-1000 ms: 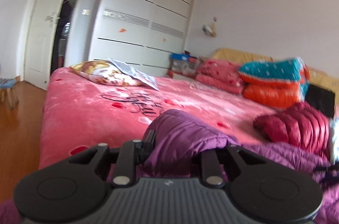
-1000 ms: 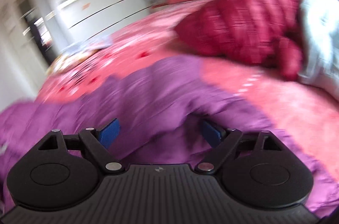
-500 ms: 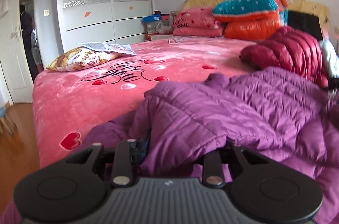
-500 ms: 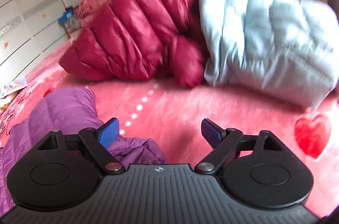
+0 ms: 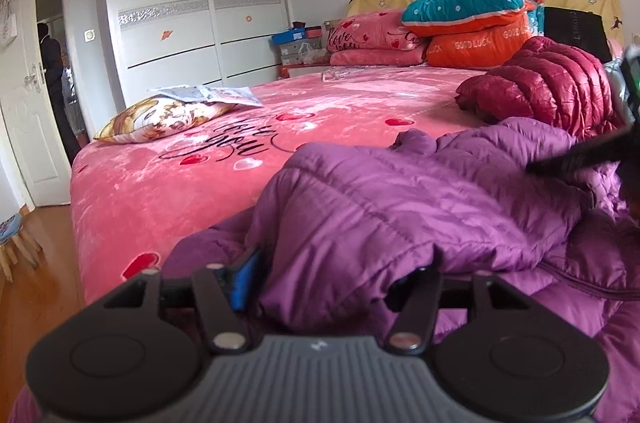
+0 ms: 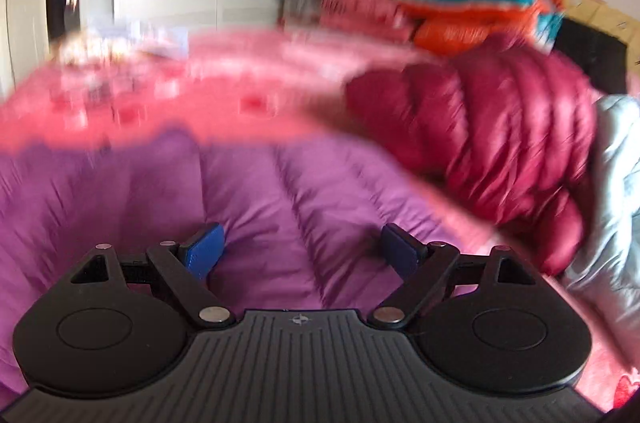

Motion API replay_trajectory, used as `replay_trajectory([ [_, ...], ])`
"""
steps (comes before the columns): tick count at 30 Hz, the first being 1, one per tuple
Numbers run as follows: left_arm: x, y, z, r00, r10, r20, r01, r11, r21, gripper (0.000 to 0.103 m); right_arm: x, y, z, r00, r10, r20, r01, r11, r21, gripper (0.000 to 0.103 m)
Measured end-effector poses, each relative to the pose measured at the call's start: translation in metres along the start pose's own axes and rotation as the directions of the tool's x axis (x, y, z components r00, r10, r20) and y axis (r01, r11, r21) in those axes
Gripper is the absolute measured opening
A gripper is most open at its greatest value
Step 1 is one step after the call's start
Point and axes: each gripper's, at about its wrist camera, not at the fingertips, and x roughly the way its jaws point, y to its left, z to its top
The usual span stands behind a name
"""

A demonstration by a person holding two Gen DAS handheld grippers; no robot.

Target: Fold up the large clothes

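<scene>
A purple down jacket (image 5: 420, 199) lies bunched on the pink bed (image 5: 168, 179). My left gripper (image 5: 336, 275) stands wide, with a thick fold of the purple jacket between its fingers; the right finger is hidden by fabric. My right gripper (image 6: 302, 255) is open and empty, hovering just over the flat purple jacket (image 6: 280, 191); that view is blurred by motion. Part of the right gripper shows at the right edge of the left wrist view (image 5: 592, 151), above the jacket.
A dark red down jacket (image 5: 548, 87) and a pale blue one (image 6: 616, 199) lie at the right on the bed. Pillows and folded quilts (image 5: 468, 19) are stacked at the headboard. A patterned cushion (image 5: 160, 119) lies at the bed's left edge. A white wardrobe (image 5: 192, 3) stands behind.
My right gripper swung left from over the bare bedspread beside the pale blue jacket back over the purple jacket. My left gripper's fingers have spread, with the fold still between them.
</scene>
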Motion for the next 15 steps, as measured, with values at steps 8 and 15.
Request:
replay_trajectory([
  [8, 0.007, -0.002, -0.007, 0.999, -0.012, -0.053, 0.013, 1.000, 0.023, 0.058, 0.016, -0.002, -0.022, 1.000, -0.027, 0.015, 0.026, 0.999, 0.039, 0.103],
  [15, 0.001, 0.003, -0.005, 0.999, -0.032, -0.033, 0.032, 0.999, -0.025, 0.057, 0.010, 0.006, -0.026, 0.998, -0.054, 0.033, 0.053, 0.998, 0.016, 0.103],
])
